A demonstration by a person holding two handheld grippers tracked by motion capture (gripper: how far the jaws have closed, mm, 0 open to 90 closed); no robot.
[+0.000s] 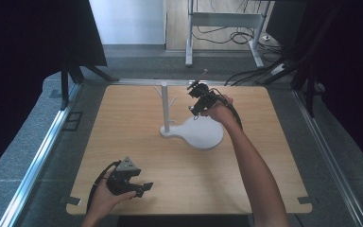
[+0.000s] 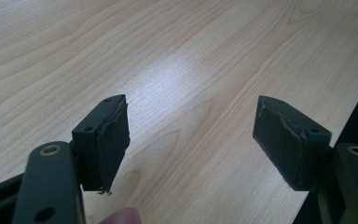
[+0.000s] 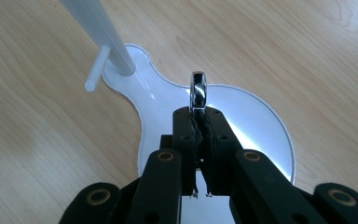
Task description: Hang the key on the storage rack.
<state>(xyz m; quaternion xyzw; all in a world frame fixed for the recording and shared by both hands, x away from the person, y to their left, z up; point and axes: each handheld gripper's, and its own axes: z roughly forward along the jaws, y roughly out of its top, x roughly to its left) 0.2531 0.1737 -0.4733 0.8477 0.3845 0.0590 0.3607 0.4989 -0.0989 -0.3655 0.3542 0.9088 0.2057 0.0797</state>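
- The right gripper (image 3: 199,122) hangs over the white stand (image 1: 198,132) at the far middle of the wooden table (image 1: 123,123), jaws pressed together on a shiny metal ring (image 3: 198,91) — it sticks up past the tips.
- The left gripper (image 1: 139,187) rests near the table's front edge — jaws spread wide, nothing between them.
- The stand's post (image 1: 165,106) carries short pegs.

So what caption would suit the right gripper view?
Right gripper pinching a shiny metal ring above the white stand's base.

Cables (image 1: 246,35) lie on the floor (image 1: 137,64) beyond the right tool (image 1: 199,97), beside a metal frame (image 1: 224,21).
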